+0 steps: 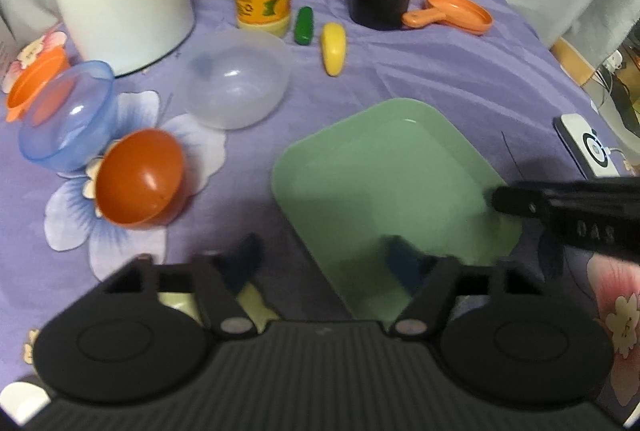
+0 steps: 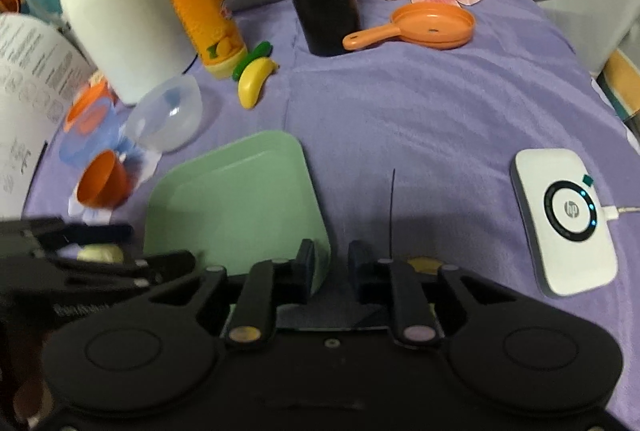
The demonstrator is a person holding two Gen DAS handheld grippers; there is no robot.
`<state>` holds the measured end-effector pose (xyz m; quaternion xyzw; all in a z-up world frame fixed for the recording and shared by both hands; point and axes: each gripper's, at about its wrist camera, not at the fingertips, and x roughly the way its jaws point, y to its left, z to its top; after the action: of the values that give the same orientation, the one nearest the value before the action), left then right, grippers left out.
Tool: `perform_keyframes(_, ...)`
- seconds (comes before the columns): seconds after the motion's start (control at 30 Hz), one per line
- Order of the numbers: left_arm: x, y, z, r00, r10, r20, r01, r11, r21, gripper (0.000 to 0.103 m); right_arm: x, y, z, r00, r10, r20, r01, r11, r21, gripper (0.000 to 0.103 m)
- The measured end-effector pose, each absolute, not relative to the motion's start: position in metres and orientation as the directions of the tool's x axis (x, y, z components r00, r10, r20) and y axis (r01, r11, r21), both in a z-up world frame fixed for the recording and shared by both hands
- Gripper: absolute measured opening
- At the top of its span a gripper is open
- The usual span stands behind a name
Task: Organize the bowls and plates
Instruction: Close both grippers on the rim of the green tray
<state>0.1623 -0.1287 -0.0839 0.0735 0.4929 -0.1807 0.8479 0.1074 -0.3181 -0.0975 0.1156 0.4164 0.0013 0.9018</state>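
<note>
Both grippers at the green plate (image 1: 384, 167).
Right gripper (image 2: 330, 263) pinches the plate's edge; left gripper (image 1: 324, 259) jaws spread, straddling the opposite edge without visible contact.

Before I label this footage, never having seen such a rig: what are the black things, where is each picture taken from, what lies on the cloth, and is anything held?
No robot: a person holds a black two-finger gripper in each hand, each carrying a wide-angle camera that looks along its fingers. One picture comes from the left gripper, the other from the right gripper. On the purple flowered cloth lie a pale green square plastic plate, an orange plastic bowl, a clear plastic bowl, a blue see-through bowl and a yellow toy banana. The right gripper looks shut on the plate's edge; the left stands open astride its near corner.
</note>
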Motion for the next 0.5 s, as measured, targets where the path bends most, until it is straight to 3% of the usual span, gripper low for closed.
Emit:
perform_keyframes(0.13,0.160,-0.134,-0.084,0.461,-0.234,-0.856,0.392,0.919,-0.040,0.053,0.120,-0.317,-0.098,0.678,0.119,-0.725,0.067,0.973,0.223,0.022)
perform_keyframes(0.3,0.153,-0.133,-0.086,0.461,-0.226,-0.858,0.384,0.923,-0.037,0.071,0.126,-0.315,-0.103,0.705,0.120,-0.699,0.048,0.975,0.216,0.023)
perform_keyframes(0.37,0.151,-0.134,-0.087,0.466,-0.222,-0.857,0.379,0.925,-0.033,0.072,0.123,-0.313,-0.106,0.721,0.112,-0.683,0.040,0.979,0.202,0.023)
perform_keyframes(0.43,0.149,-0.136,-0.087,0.468,-0.226,-0.854,0.379,0.925,-0.037,0.071,0.120,-0.308,-0.108,0.738,0.090,-0.669,0.043,0.983,0.180,0.023)
perform_keyframes(0.5,0.147,-0.139,-0.085,0.470,-0.241,-0.849,0.394,0.918,-0.043,0.053,0.118,-0.299,-0.107,0.742,0.056,-0.668,0.048,0.990,0.136,0.024)
